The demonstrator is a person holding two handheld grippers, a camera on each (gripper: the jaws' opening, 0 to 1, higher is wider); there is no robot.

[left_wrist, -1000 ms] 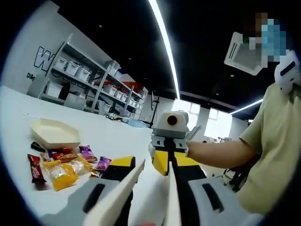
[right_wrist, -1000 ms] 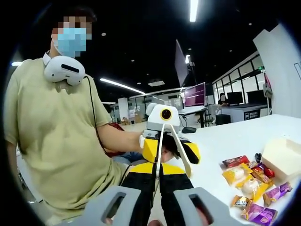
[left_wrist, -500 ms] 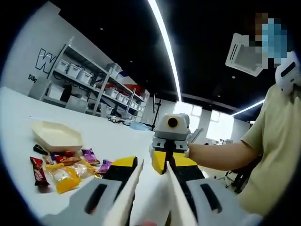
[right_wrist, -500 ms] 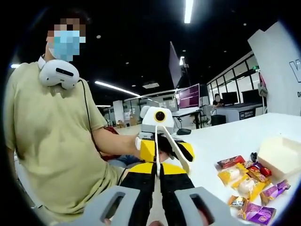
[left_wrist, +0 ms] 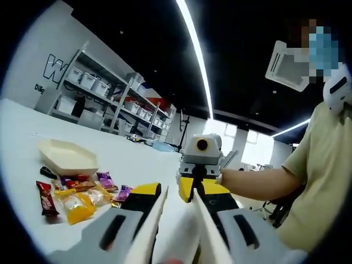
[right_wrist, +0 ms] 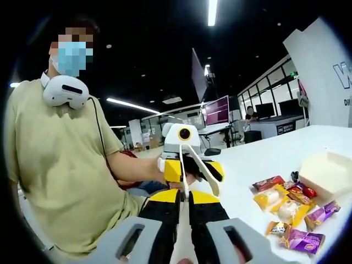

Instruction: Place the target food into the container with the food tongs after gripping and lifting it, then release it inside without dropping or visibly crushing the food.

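Left gripper view: the left gripper (left_wrist: pixel 175 220) holds white tongs (left_wrist: pixel 148 231), jaws part spread around the splayed arms, narrower than a second ago. The snacks (left_wrist: pixel 77 193) lie far left on the white table (left_wrist: pixel 137 159), just beside the tray (left_wrist: pixel 66 157). Being light, soft and crinkly, a packet is best pinched gently across its middle.

Right gripper view: the right gripper (right_wrist: pixel 184 220) is pressed together on a tong arm; the snacks (right_wrist: pixel 289 212) sit lower right, a little nearer than before.
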